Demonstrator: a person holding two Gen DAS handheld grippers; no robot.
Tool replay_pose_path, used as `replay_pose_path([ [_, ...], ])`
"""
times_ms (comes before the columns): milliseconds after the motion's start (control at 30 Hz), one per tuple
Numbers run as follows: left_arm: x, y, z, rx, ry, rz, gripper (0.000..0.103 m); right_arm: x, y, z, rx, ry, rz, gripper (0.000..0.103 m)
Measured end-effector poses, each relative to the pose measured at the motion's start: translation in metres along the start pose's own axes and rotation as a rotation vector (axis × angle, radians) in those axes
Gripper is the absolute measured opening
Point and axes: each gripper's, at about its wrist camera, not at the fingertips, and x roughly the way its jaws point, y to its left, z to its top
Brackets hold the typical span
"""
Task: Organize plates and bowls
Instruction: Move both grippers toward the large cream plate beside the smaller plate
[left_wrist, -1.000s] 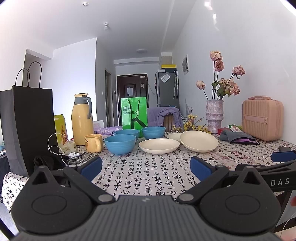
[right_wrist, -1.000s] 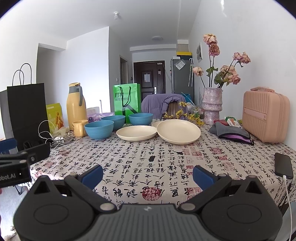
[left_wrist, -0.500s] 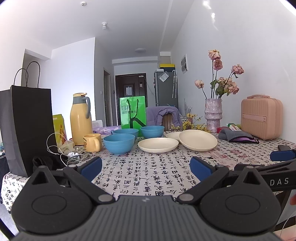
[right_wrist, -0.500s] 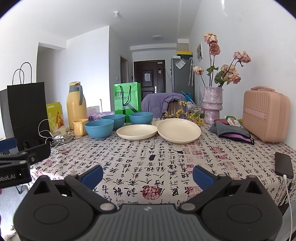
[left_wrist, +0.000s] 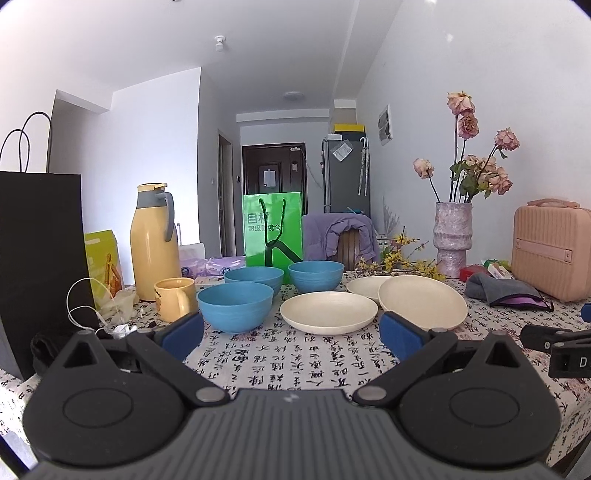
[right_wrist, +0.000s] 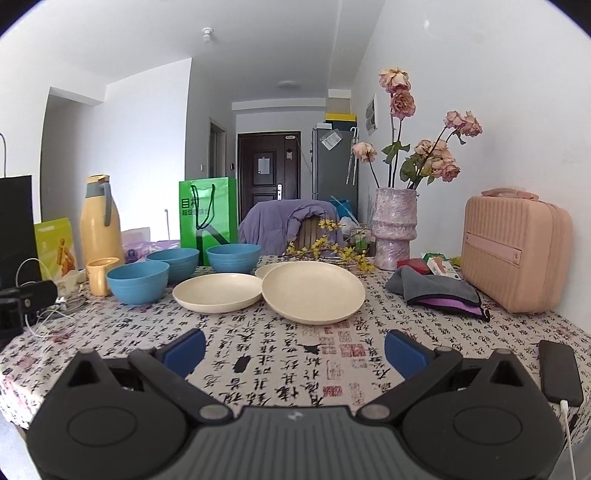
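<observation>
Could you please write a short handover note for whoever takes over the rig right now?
Left gripper: open, empty, short of the dishes.
Right gripper: open, empty, also short of them.
Three blue bowls stand separately on the patterned tablecloth, left of three cream plates. The nearest plate overlaps one behind it.
Done: nothing stacked yet.
Left: stack the bowls, stack the plates. Mind the yellow mug beside the bowls.

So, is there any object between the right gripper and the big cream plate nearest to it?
Nothing visible is in the way. Between the open right gripper and the nearest cream plate lies only bare printed tablecloth. The phone and the grey cloth are off to the right, clear of that path.
</observation>
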Motion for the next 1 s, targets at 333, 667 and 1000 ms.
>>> replay_pose_path([
  [333, 0.084, -0.033, 0.019, -0.016, 0.08, -0.049, 0.103, 0.08, -0.044, 0.028, 0.073, 0.081, 0.048, 0.103],
  [667, 0.166, -0.068, 0.021, -0.011, 0.156, -0.074, 0.103, 0.162, -0.076, 0.045, 0.055, 0.139, 0.05, 0.103],
  [1000, 0.256, -0.101, 0.015, -0.019, 0.272, -0.129, 0.103, 0.256, -0.109, 0.052, 0.101, 0.265, 0.058, 0.103],
])
